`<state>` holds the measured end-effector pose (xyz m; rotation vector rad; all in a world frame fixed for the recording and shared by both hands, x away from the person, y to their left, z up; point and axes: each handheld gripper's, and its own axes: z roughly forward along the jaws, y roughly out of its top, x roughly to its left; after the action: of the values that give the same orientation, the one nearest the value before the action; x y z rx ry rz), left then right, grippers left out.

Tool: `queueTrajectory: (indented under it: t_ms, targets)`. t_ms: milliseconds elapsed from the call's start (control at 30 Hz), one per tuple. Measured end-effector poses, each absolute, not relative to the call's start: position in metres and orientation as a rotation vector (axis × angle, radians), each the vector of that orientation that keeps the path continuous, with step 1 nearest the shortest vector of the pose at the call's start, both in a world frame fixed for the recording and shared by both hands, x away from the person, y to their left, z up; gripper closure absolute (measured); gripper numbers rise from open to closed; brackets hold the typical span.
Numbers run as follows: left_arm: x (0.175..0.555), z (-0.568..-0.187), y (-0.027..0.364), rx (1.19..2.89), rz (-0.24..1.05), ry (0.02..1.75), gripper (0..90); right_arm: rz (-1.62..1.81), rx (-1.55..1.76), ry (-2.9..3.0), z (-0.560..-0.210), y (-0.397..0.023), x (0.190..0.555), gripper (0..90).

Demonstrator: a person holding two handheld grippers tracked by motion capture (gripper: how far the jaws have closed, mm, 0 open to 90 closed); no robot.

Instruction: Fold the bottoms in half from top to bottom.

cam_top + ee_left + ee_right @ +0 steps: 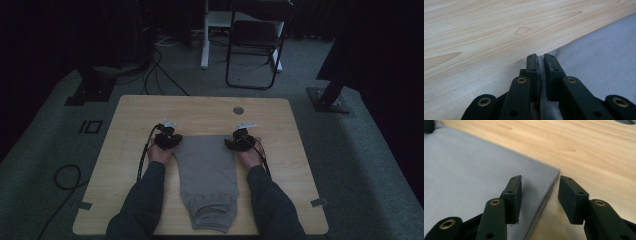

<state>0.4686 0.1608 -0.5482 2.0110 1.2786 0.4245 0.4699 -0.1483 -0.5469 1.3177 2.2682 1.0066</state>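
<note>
- Folded grey sweatpants (207,172) are seen mid-table (130,115) from above.
- Their corner is pinched by the left gripper (541,65).
- The right gripper (539,195) is parted, astride the opposite corner, untouched.

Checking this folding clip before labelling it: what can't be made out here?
- High view: both claws, left claw and right claw, too small and dark to read.
- Left claw view: the grey garment's pinched edge is hidden between the pads.
- Right claw view: the table's far part is blurred; a dark hole is cut off at the top edge.
</note>
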Motion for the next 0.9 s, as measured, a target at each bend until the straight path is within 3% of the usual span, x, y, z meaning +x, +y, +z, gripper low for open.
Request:
queueTrajectory:
  t_ms: [267, 433, 467, 500, 533, 567, 900]
  targets:
    - [0.469, -0.549, 0.161, 2.002, 0.422, 1.283, 83.0, 1.032, 1.321, 2.266, -0.55, -0.144, 0.489, 52.5]
    - [0.468, -0.549, 0.16, 2.0, 0.427, 1.288, 83.0, 1.026, 1.298, 2.274, -0.55, -0.144, 0.488, 61.8]
    - [0.468, -0.549, 0.16, 1.995, 0.425, 1.293, 83.1, 1.027, 1.3, 2.293, -0.549, -0.144, 0.488, 69.4]
    - [0.468, -0.549, 0.16, 1.995, 0.425, 1.293, 83.1, 1.027, 1.3, 2.293, -0.549, -0.144, 0.488, 69.4]
    - [0.468, -0.549, 0.159, 1.99, 0.425, 1.299, 83.2, 1.039, 1.321, 2.318, -0.547, -0.144, 0.489, 79.6]
    - [0.468, -0.549, 0.159, 1.988, 0.427, 1.303, 83.4, 1.053, 1.329, 2.333, -0.547, -0.145, 0.49, 82.6]
    - [0.469, -0.533, 0.157, 1.92, 0.45, 1.294, 85.2, 1.106, 1.304, 2.274, -0.533, -0.152, 0.491, 85.0]
